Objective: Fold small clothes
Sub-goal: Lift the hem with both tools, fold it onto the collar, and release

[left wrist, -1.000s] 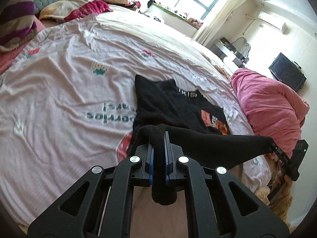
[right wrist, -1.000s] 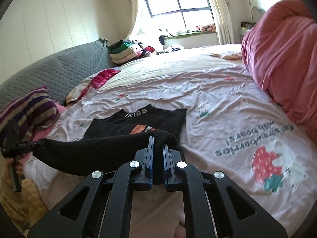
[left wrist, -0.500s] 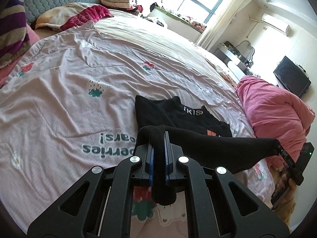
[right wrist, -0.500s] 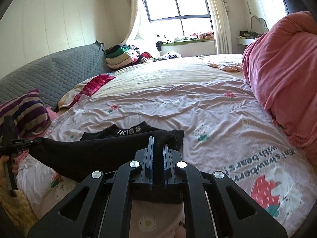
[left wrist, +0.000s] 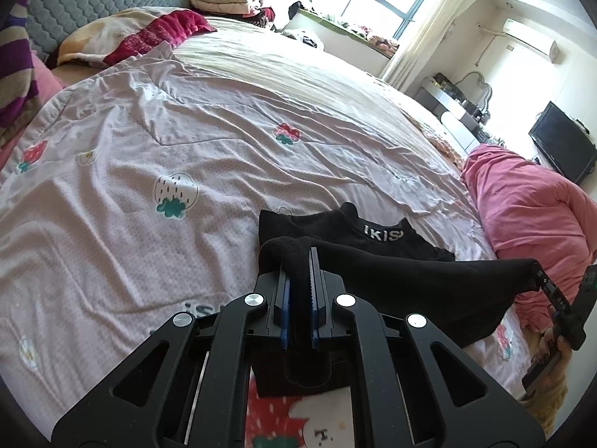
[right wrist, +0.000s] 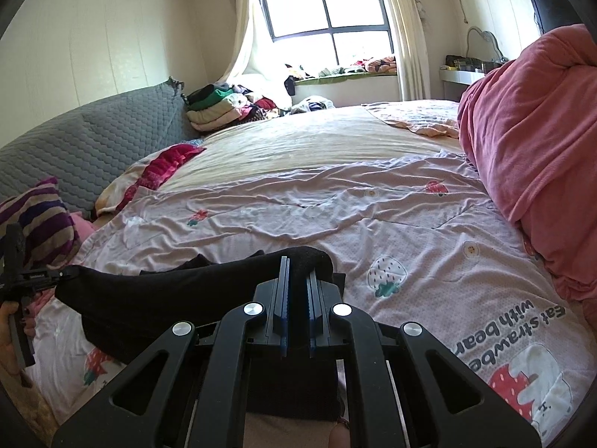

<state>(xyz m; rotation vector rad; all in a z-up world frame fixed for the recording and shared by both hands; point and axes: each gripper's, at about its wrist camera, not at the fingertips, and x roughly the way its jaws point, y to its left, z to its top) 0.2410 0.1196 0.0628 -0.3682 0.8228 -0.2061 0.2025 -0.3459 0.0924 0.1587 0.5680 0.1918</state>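
Observation:
A small black top (left wrist: 377, 237) with white collar lettering lies on the pale pink strawberry bedsheet (left wrist: 149, 171). My left gripper (left wrist: 297, 261) is shut on one corner of its black hem. My right gripper (right wrist: 297, 268) is shut on the other corner. The hem (right wrist: 168, 291) hangs stretched between them, lifted over the lower body of the top. The right gripper shows at the right edge of the left wrist view (left wrist: 548, 287). The left gripper shows at the left edge of the right wrist view (right wrist: 41, 276). The top's orange print is hidden under the lifted fabric.
A pink duvet (right wrist: 530, 142) is heaped on the right of the bed. Striped and red pillows (right wrist: 37, 216) lie by the grey quilted headboard (right wrist: 82, 138). A pile of folded clothes (right wrist: 216, 106) sits at the far corner under the window.
Both grippers have carried the hem forward toward the collar. The fold now covers the orange print, and only the collar end of the top shows beyond the fingers.

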